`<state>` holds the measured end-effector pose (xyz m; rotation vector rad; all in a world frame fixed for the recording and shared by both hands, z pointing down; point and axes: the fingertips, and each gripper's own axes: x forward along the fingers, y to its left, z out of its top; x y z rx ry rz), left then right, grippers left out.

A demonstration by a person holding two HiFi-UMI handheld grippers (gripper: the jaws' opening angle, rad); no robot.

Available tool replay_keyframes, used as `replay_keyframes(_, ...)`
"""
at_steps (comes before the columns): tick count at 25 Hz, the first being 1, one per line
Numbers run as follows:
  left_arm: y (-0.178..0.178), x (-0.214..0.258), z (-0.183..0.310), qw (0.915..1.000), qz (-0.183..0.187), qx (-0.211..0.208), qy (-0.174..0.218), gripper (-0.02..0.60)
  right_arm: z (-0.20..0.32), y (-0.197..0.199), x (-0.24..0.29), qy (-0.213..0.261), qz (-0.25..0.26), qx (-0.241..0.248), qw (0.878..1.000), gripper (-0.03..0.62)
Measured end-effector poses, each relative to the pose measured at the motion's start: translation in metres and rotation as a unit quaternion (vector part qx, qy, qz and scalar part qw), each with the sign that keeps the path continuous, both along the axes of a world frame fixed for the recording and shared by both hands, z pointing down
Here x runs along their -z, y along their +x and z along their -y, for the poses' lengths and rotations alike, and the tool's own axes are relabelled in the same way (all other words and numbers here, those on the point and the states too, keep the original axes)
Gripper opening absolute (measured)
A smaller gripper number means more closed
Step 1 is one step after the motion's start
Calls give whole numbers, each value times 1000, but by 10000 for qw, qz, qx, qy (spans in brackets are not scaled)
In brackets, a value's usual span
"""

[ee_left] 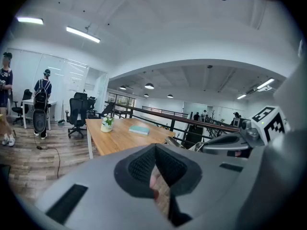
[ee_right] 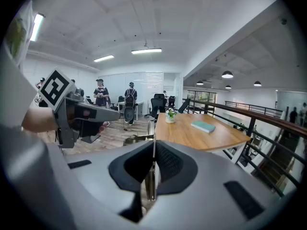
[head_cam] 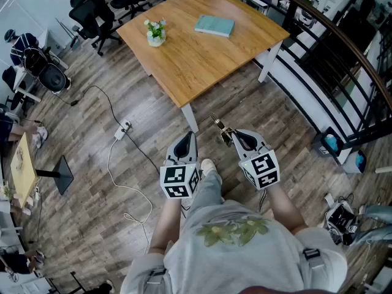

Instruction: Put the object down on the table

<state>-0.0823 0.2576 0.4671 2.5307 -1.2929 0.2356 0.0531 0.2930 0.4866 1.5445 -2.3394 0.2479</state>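
My right gripper (head_cam: 231,135) is shut on a thin metal utensil (head_cam: 219,127), whose brass-coloured end sticks out ahead of the jaws over the wooden floor. In the right gripper view the utensil (ee_right: 144,139) runs flat between the closed pads of the right gripper (ee_right: 153,145). My left gripper (head_cam: 191,135) hangs beside it with the jaws together and nothing between them; its tips (ee_left: 156,150) meet in the left gripper view. The wooden table (head_cam: 202,60) stands a few steps ahead and bears a small flower pot (head_cam: 156,32) and a teal book (head_cam: 214,25).
Black office chairs (head_cam: 98,11) stand left of the table. A dark railing (head_cam: 343,54) runs along the right. A cable with a power strip (head_cam: 122,129) lies on the floor ahead on the left. People stand at desks far left (ee_left: 42,102).
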Motion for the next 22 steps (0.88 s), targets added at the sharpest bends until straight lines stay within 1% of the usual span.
replay_keyframes(3, 2, 7, 29, 10000, 2, 2, 17, 12, 30, 3, 5, -33, -26, -32, 10000, 14)
replay_keyframes(8, -1, 22, 89, 10000, -54, 33, 77, 12, 96, 5, 22, 64, -90, -118, 9999, 14)
replay_keyframes(14, -4, 34, 154, 9996, -127, 61, 224, 12, 165, 2, 35, 183, -209, -77, 9996, 14)
replay_keyframes(17, -6, 34, 177, 9996, -167, 55, 238, 12, 187, 3, 36, 223, -195, -147, 9995, 14)
replay_keyframes(22, -7, 26, 197, 9997, -162, 13, 194, 12, 202, 4, 27, 175, -256, -176, 9994, 14)
